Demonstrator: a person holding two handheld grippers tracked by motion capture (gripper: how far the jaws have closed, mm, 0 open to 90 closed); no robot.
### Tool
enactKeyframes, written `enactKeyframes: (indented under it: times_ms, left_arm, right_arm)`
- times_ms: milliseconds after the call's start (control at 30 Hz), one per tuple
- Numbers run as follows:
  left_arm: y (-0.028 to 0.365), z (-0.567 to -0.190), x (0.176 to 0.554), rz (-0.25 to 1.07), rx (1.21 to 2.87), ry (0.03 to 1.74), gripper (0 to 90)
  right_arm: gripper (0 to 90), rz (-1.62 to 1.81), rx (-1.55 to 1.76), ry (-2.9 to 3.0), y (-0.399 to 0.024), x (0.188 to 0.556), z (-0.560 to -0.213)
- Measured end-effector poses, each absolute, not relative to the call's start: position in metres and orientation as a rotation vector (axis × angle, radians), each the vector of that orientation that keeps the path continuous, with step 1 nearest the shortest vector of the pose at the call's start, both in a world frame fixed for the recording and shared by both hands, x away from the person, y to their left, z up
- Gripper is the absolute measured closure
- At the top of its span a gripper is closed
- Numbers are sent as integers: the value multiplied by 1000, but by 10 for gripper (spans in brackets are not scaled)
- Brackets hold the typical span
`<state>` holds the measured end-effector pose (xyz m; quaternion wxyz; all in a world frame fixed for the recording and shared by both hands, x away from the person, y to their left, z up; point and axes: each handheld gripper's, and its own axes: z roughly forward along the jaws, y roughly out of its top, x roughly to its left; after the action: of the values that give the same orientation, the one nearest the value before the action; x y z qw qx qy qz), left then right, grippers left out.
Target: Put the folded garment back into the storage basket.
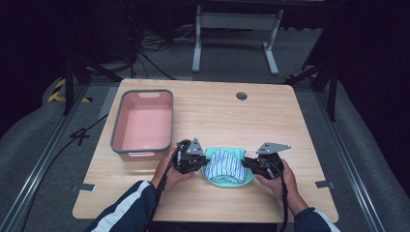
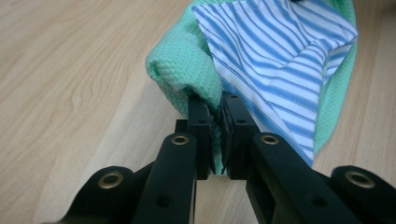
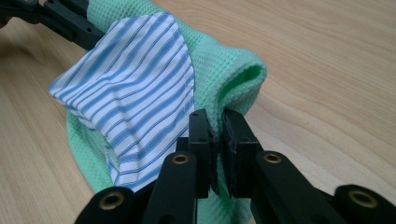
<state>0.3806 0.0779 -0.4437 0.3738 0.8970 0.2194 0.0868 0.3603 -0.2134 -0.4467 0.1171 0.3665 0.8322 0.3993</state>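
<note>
Now both the left gripper (image 2: 217, 109) and right gripper (image 3: 215, 122) clamp the green cloth (image 1: 227, 181); the pink bin (image 1: 143, 145) sits empty

Bright sharp tabletop, dark surroundings.

A pink tub with a grey rim (image 1: 143, 121) sits empty on the wooden table (image 1: 217, 116), left of centre.
</note>
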Motion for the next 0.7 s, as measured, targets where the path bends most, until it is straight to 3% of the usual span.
enactKeyframes:
  times_ms: [700]
  left_arm:
    - [64,-416,393,286,2282,568,839]
  right_arm:
    - [832,1179,1079,2367,-217,370,-423]
